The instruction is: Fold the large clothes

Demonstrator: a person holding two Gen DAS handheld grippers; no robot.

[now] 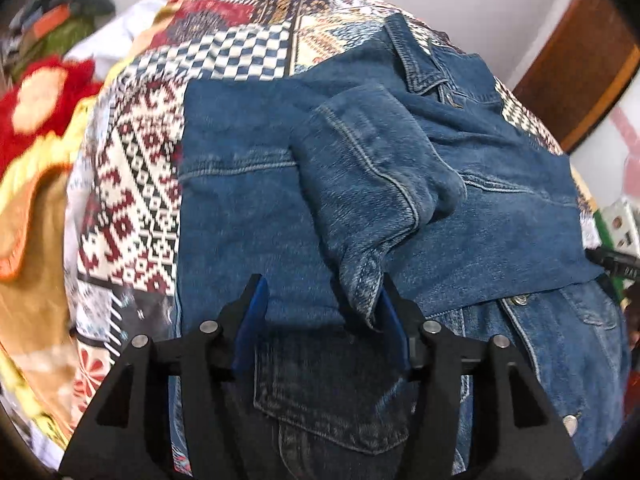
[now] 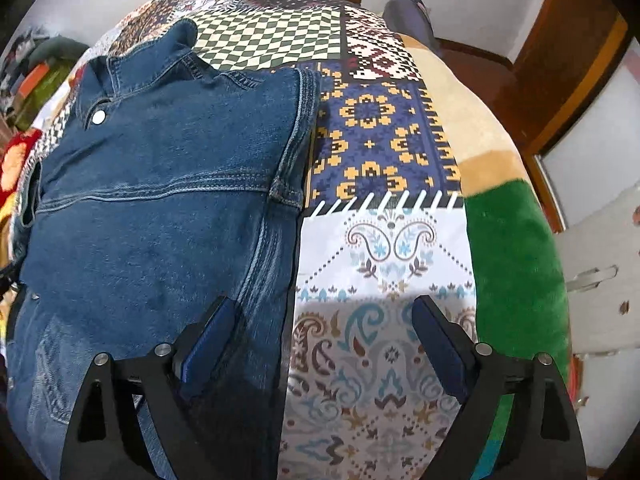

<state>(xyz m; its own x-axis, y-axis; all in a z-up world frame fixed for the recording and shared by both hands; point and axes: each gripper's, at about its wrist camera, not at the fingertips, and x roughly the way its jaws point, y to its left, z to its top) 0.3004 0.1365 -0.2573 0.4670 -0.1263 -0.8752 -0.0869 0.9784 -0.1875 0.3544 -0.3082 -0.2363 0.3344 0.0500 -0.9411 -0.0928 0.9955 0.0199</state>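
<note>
A patchwork bedspread point(image 2: 376, 240) of checks, paisley and geometric panels covers the bed, with a red fuzzy cushion point(image 1: 44, 108) at its left. On it lies the stiff denim jacket point(image 1: 248, 208), sleeve point(image 1: 368, 184) folded across. The left gripper point(image 1: 320, 300) stands half spread, the cuff against one pad; the right gripper point(image 2: 320, 316) gapes wide over the jacket's edge.

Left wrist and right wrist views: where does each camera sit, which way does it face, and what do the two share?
Left wrist: on the left tool, looking steeply down at the blue denim jacket; the folded sleeve's cuff lies between its open black fingers.
Right wrist: on the right tool, looking steeply down at the jacket's edge; open fingers, nothing held.
Shared: jacket, patterned patchwork bedspread.
</note>
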